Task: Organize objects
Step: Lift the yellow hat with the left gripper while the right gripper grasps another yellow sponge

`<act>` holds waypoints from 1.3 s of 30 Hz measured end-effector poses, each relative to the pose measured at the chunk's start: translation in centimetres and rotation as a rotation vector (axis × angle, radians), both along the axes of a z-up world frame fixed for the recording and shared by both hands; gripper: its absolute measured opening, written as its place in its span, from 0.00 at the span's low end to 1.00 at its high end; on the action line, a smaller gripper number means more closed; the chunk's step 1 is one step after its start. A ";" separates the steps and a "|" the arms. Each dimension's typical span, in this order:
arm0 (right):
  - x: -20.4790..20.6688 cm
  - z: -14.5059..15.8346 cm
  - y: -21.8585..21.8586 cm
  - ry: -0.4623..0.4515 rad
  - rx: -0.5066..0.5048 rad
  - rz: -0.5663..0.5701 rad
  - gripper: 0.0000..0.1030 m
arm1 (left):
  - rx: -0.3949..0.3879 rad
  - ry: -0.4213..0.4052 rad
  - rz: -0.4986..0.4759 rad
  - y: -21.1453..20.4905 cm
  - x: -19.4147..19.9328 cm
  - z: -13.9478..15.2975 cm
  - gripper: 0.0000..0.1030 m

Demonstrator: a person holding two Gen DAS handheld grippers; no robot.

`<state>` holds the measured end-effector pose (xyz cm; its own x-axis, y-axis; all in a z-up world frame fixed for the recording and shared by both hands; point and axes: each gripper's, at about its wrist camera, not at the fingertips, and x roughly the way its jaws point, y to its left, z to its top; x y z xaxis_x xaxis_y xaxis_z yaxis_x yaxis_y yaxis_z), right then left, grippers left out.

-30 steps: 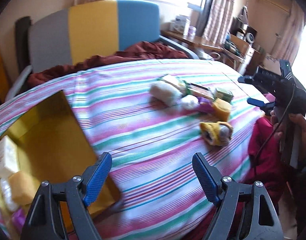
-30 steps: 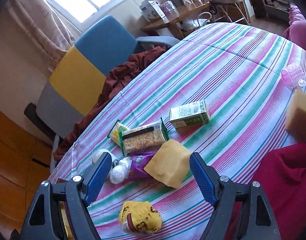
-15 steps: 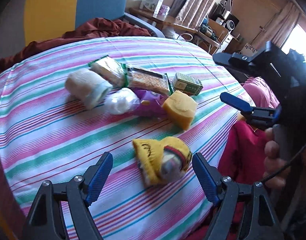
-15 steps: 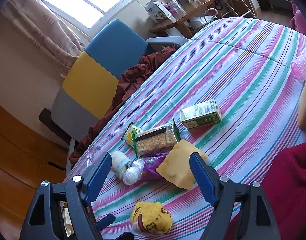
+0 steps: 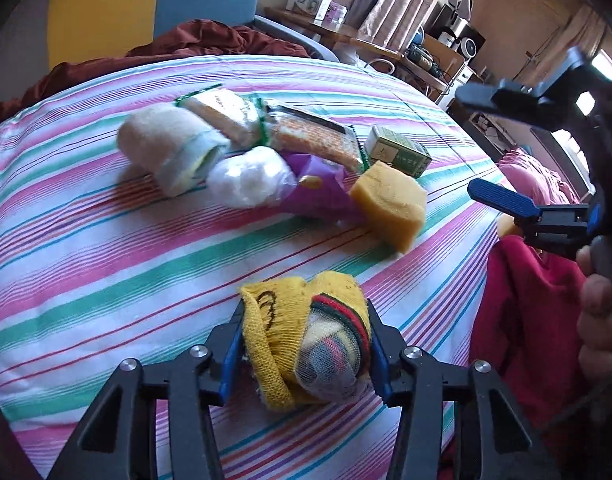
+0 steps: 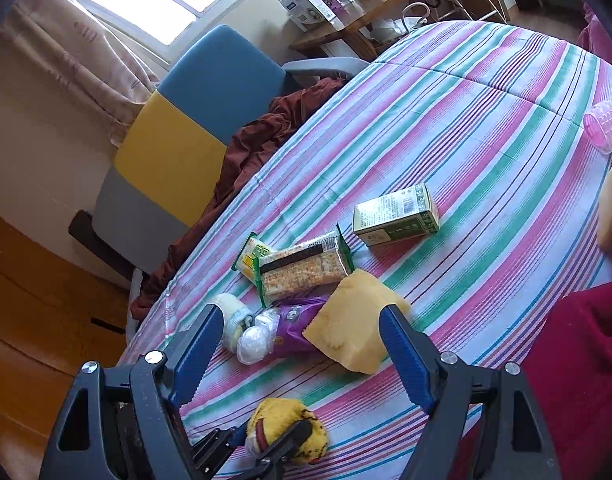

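Sock (image 5: 306, 336) lies on the striped cloth (image 5: 106, 260), between the closing jaws of left gripper (image 5: 302, 344); squeeze its middle firmly before lifting. Right gripper (image 6: 302, 344) hangs open, empty.

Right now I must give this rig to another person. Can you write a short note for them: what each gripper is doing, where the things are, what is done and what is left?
Left gripper: jaws closing around the yellow sock ball at the near edge of the striped table; the pads are against its sides.
Right gripper: open, empty, hovering above the pile.
On the table, in one cluster: yellow sponge, purple packet, white bundle, rolled white sock, two snack bars, green box. A pink roller lies apart, far right.
Done: only the sock ball is gripped.
Left: put it away, then the others.
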<state>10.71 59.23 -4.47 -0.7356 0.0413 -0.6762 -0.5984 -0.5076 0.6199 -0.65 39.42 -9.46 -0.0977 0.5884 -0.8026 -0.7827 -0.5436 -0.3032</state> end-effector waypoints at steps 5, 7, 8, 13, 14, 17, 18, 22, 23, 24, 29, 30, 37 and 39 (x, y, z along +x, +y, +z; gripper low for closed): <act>-1.1 -1.4 0.2 -0.098 -0.047 0.030 0.79 | 0.034 0.022 0.046 -3.7 -0.2 0.1 0.50; -1.3 -1.8 0.3 -0.132 -0.057 0.024 0.79 | 0.039 0.024 0.065 -5.0 -0.3 0.2 0.50; -1.2 -2.0 0.3 -0.150 -0.063 0.013 0.79 | 0.042 0.026 0.074 -5.7 -0.2 0.1 0.50; -1.4 -2.5 1.2 -0.227 -0.069 -0.068 0.79 | 0.056 0.033 0.093 -7.2 0.1 -0.1 0.50; -1.6 -2.6 1.3 -0.229 -0.065 -0.083 0.80 | 0.056 0.037 0.093 -7.2 0.2 0.0 0.50; -3.2 -3.9 1.4 -0.265 -0.093 -0.081 0.82 | 0.062 0.043 0.093 -7.5 0.4 0.0 0.50; -3.7 -4.5 1.4 -0.278 -0.112 -0.079 0.82 | 0.067 0.041 0.093 -7.7 0.4 -0.1 0.50; -5.0 -5.4 1.6 -0.312 -0.100 -0.065 0.84 | 0.084 0.047 0.097 -7.9 0.4 -0.2 0.50; -5.2 -5.4 1.5 -0.327 -0.081 -0.060 0.84 | 0.087 0.053 0.099 -7.9 0.5 -0.2 0.51; -5.5 -5.5 1.5 -0.343 -0.072 -0.053 0.84 | 0.089 0.058 0.099 -7.9 0.6 -0.3 0.51; -6.3 -5.2 0.6 -0.424 0.042 -0.008 0.77 | 0.097 0.064 0.098 -8.0 0.7 -0.3 0.51; -6.3 -5.0 0.5 -0.448 0.073 -0.007 0.62 | 0.097 0.066 0.098 -8.0 0.7 -0.3 0.51; -6.2 -4.9 0.3 -0.459 0.092 0.019 0.56 | 0.094 0.087 0.096 -7.8 0.9 -0.4 0.52; -6.1 -4.9 0.3 -0.463 0.095 0.021 0.57 | 0.092 0.090 0.096 -7.8 0.9 -0.4 0.52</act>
<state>4.57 59.58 -9.40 -0.3593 0.1074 -0.9270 -0.7900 -0.5638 0.2409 0.21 31.66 -9.90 -0.2259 0.6436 -0.7312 -0.7545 -0.5904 -0.2866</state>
